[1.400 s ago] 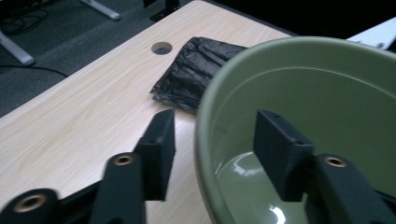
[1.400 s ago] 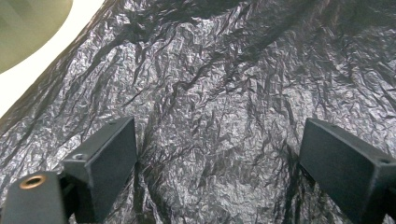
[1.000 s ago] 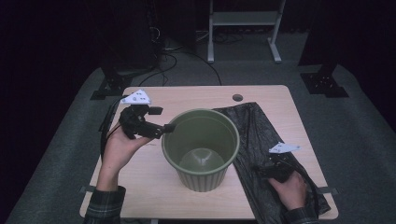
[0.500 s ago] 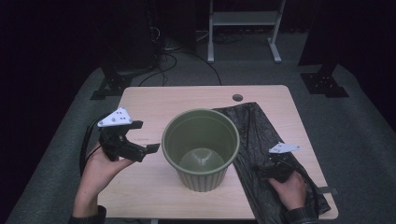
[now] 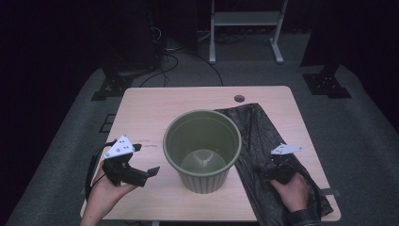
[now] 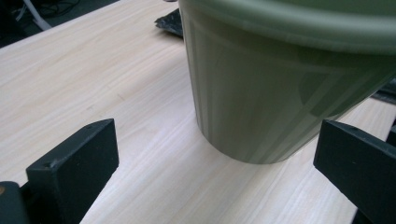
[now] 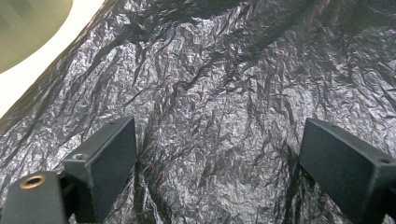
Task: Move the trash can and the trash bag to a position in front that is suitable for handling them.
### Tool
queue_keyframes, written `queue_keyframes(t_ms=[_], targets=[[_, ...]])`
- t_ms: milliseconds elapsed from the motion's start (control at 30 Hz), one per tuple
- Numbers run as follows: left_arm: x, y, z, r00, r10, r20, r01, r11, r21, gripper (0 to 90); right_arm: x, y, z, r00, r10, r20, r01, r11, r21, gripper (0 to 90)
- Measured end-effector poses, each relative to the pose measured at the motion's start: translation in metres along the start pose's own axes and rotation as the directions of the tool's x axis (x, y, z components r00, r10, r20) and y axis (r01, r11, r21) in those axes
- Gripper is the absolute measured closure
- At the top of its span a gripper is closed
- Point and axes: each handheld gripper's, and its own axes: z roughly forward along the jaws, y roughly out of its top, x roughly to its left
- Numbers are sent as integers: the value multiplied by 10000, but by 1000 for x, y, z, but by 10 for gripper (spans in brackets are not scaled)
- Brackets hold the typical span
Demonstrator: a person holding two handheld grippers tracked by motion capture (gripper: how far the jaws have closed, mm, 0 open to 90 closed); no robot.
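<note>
Light wooden table (image 5: 141,108), square-topped, seen from above.

Olive-green ribbed plastic bin (image 5: 202,150) stands upright and open-topped near the middle of the table, a little toward the near edge. Inside is bare; its round bottom shows. In the left gripper view its ribbed wall (image 6: 280,88) rises straight off the wood, base flat on the table.

Crumpled black plastic bag (image 5: 263,141) lies flat along the right side of the table, running from about the middle of that side down to the near right corner. Its left margin touches or passes just under the bin's right side; which one I cannot tell. Surface is finely wrinkled and shiny in the right gripper view (image 7: 224,93).

Left gripper (image 5: 143,174) is held near the near left corner, low over the wood, jaws pointing right toward the bin's base. Jaws spread wide, nothing between them. Close to the bin but apart from it.

Right gripper (image 5: 263,172) sits over the bag near the near right corner, the hand (image 5: 294,190) behind it. Jaws spread wide, only wrinkled bag film showing in the gap. Whether the jaw tips touch the film I cannot tell.

Small round dark hole (image 5: 239,98) in the tabletop near the far edge, right of centre.
</note>
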Motion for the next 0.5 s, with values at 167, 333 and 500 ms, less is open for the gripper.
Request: queue_keyframes(t_ms=[167, 333, 500], targets=[[-2, -18, 17, 9993, 134, -339, -135, 9999, -38, 0, 0, 0, 0, 10000, 1, -1, -1, 10000, 0, 103], [0, -31, 32, 9993, 64, -380, -63, 10000, 25, 0, 0, 0, 0, 10000, 1, -6, -1, 10000, 3, 103], [1, -44, 49, 9990, 58, -441, -54, 9999, 93, 0, 0, 0, 0, 10000, 12, -12, -12, 10000, -2, 103]])
